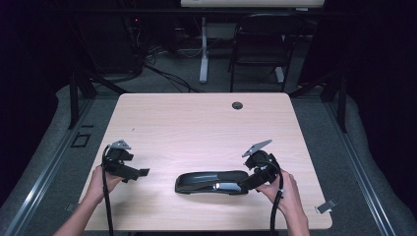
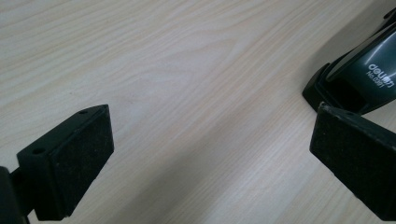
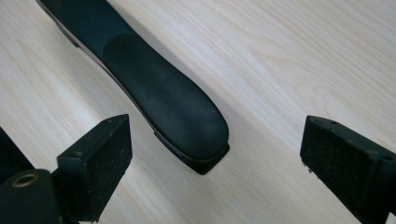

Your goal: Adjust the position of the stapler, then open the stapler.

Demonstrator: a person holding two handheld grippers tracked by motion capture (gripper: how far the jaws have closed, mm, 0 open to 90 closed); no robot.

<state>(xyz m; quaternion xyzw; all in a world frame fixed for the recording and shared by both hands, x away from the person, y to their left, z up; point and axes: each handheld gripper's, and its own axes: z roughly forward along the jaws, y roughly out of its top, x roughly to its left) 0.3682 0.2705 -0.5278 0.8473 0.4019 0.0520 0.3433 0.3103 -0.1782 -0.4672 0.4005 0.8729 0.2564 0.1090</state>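
A long black stapler (image 1: 212, 182) lies lengthwise on the surface (image 1: 196, 123) between both released tools, its rear end just ahead of the right tool (image 3: 215, 163), the left tool (image 1: 140, 173) farther off.

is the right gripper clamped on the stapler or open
Open. In the right gripper view, the right gripper has its jaws spread wide, and the black stapler lies flat on the table, its end untouched.

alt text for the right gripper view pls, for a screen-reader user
The rounded handle end of a long black stapler lies flat on a pale wood-grain table, just ahead of the right gripper. The gripper's two black padded jaws stand wide open at either side of that end, touching nothing.
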